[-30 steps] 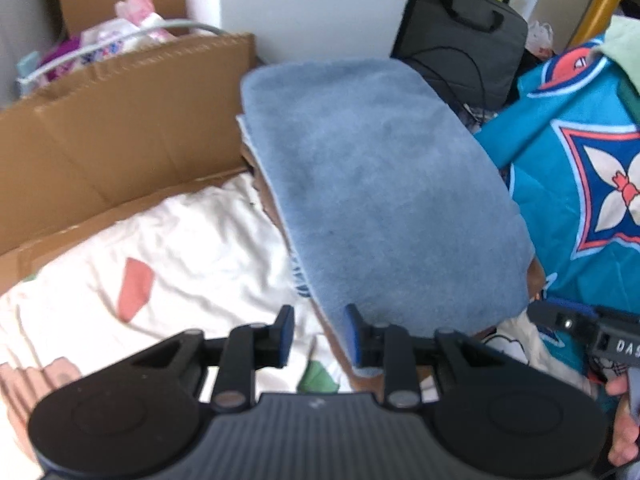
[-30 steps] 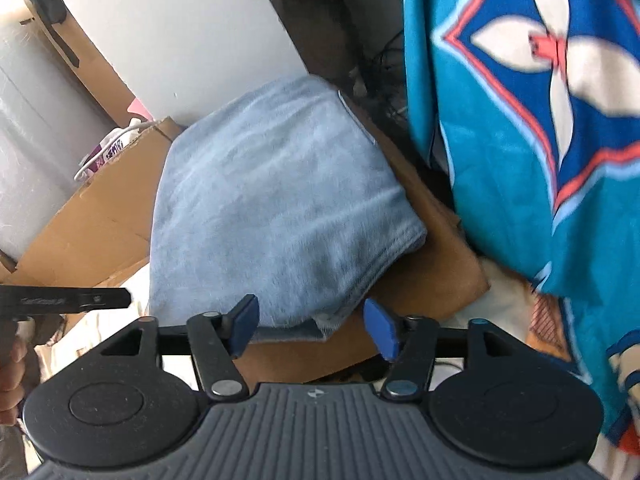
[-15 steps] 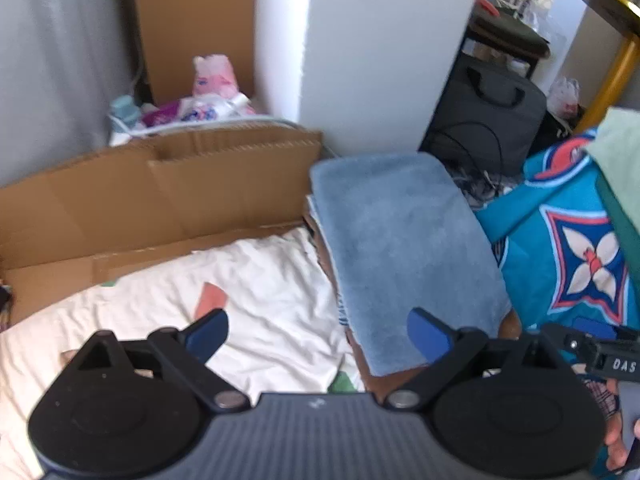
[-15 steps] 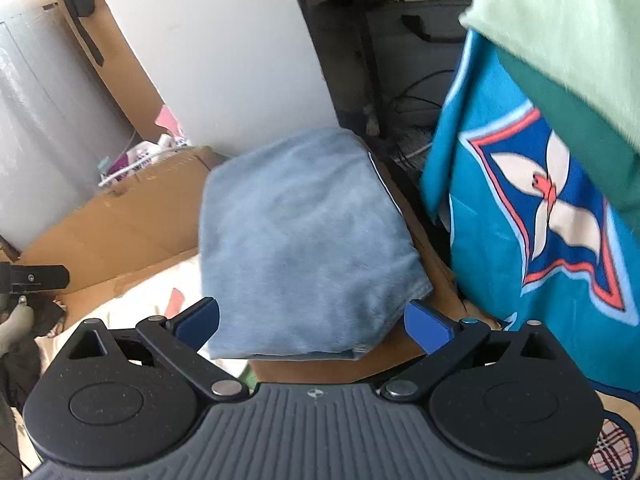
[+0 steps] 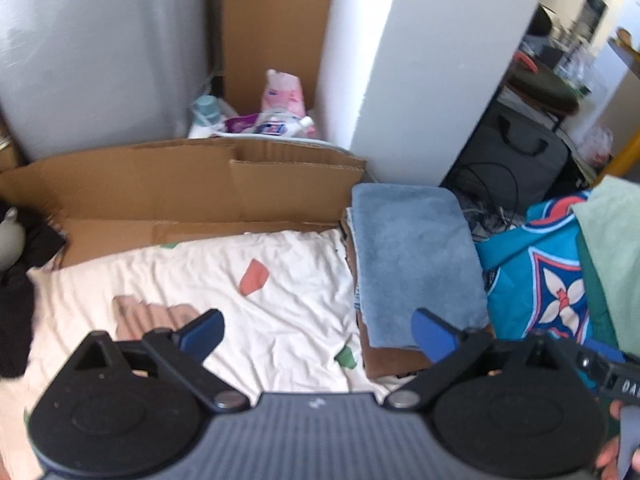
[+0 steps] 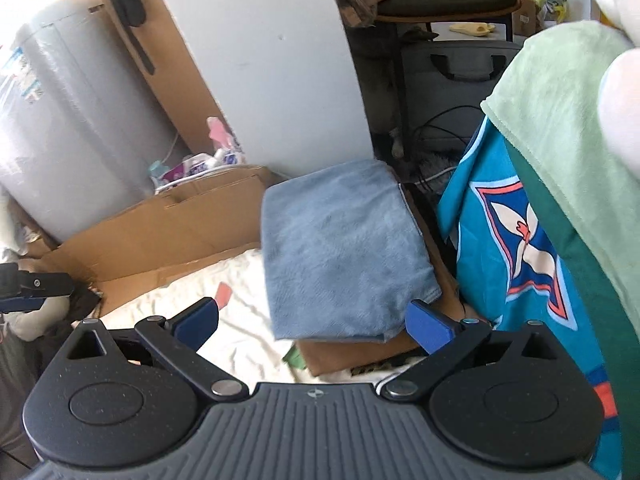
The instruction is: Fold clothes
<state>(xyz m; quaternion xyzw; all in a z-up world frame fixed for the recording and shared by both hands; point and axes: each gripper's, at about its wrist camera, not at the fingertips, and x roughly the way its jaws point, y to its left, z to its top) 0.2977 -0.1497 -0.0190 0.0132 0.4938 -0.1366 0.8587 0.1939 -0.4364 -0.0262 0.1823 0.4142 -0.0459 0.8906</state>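
Observation:
A folded blue towel (image 5: 416, 264) lies flat on a brown folded cloth (image 5: 394, 360) at the right edge of a white patterned sheet (image 5: 240, 300). My left gripper (image 5: 318, 330) hangs well above the sheet, its jaws opening wide with nothing between them. My right gripper (image 6: 312, 326) is open and empty, raised above the near end of the blue towel (image 6: 340, 256). To the towel's right hangs a teal patterned cloth (image 6: 516, 240) with a light green cloth (image 6: 568, 112) draped over it.
Flattened cardboard (image 5: 160, 192) rises behind the sheet. A white pillar (image 5: 420, 60) stands behind the towel, with a black bag (image 5: 516, 160) and cables to its right. Toiletries (image 5: 276, 120) sit behind the cardboard. A dark garment (image 5: 16, 300) lies at the left.
Both grippers have opened wide and risen away from the blue towel, which stays folded on the brown cloth. The towel now looks smaller and farther off in both views.

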